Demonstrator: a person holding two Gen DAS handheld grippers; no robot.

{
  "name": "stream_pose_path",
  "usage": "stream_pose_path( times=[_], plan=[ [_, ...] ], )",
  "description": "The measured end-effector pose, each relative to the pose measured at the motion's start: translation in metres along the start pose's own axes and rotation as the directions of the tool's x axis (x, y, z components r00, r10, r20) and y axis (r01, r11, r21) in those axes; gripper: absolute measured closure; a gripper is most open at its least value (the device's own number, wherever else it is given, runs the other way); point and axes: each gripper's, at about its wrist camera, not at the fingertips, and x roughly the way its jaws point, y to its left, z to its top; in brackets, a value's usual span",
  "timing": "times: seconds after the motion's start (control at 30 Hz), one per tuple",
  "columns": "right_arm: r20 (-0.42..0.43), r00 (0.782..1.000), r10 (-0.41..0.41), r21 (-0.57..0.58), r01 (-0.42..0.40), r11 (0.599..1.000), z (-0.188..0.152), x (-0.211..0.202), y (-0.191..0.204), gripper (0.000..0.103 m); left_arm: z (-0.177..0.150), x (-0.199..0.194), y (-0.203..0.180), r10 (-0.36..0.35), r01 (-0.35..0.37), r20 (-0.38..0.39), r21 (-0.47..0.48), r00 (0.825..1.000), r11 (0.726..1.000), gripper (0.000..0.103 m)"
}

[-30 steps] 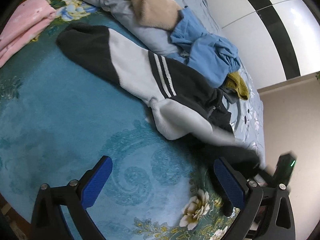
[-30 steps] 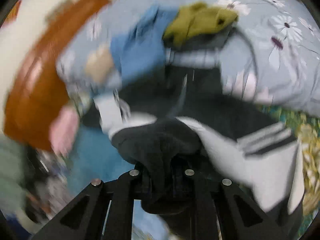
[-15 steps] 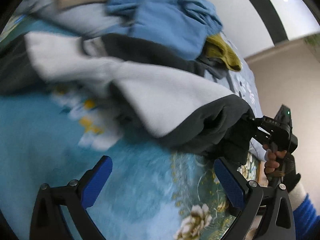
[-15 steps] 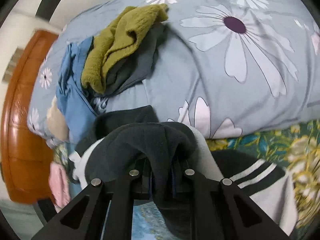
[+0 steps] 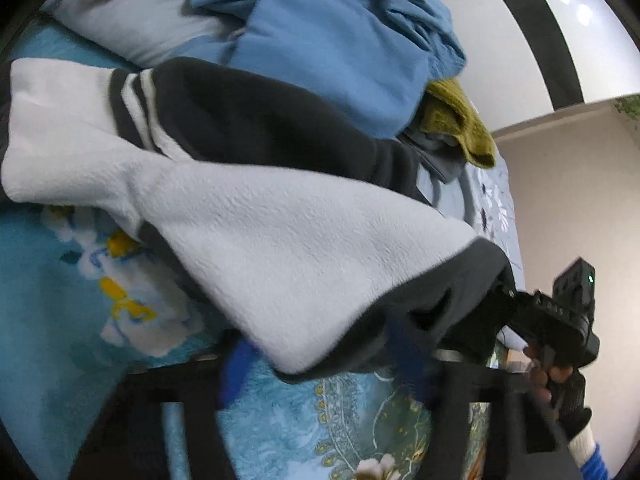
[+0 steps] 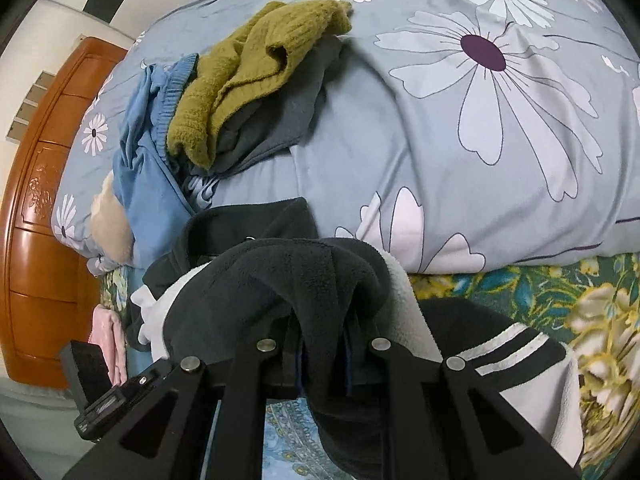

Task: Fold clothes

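Jaws of our right gripper (image 6: pixel 322 354) are pinching the dark hem of the black-and-white fleece jacket (image 5: pixel 280 236), which is hanging above the teal bedspread (image 5: pixel 48 312); our left gripper (image 5: pixel 320 364) is blurring beneath it, grip unclear.

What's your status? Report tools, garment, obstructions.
Right tool shut on black-and-white fleece cuff. Left tool blurred at its hem, grip unclear. Blue garment and green sweater piled behind.

Black tool (image 6: pixel 322 356) frames with silver screws, blue finger pads (image 5: pixel 236 364); blue sleeve (image 5: pixel 596 466), white cuff.
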Motion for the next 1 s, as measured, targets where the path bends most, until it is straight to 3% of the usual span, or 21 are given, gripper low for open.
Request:
stream_pose_path(
  times=[0.07,0.17,0.4,0.53,0.63,0.73,0.87,1.0],
  plan=[
    [0.002,1.0,0.0,0.002,0.0,1.0,-0.004,-0.003,0.002,0.088,0.003,-0.005,0.005,0.009,-0.008,0.02,-0.035,1.0,0.999,0.084],
    [0.003,1.0,0.001,0.005,-0.001,1.0,-0.012,-0.01,0.007,0.088,0.009,-0.019,0.006,-0.007,0.011,0.055,-0.062,0.998,0.998,0.088],
    [0.012,1.0,0.016,-0.005,-0.016,1.0,-0.067,-0.039,0.038,0.087,0.025,-0.074,-0.001,-0.04,0.041,0.111,-0.006,0.993,0.999,0.09],
    [0.001,0.996,0.094,0.024,-0.094,0.995,-0.122,-0.057,0.062,0.088,0.025,-0.126,0.012,-0.048,0.043,0.132,0.039,0.99,0.998,0.09],
    [-0.027,0.985,0.173,0.056,-0.171,0.984,-0.165,-0.073,0.08,0.088,0.023,-0.169,0.02,-0.063,0.057,0.097,0.069,0.993,0.996,0.091],
    [-0.048,0.974,0.22,0.091,-0.215,0.972,-0.189,-0.074,0.085,0.088,0.022,-0.2,0.018,-0.032,0.019,0.088,0.149,0.996,0.989,0.091],
    [-0.092,0.991,0.098,0.075,-0.092,0.993,-0.191,-0.041,0.084,0.088,0.032,-0.17,0.033,0.05,-0.051,0.011,0.206,0.999,0.977,0.091],
    [-0.132,0.991,0.011,0.044,-0.005,0.999,-0.189,-0.007,0.087,0.083,0.042,-0.11,0.063,0.161,-0.139,-0.082,0.224,0.984,0.965,0.091]
  ],
)
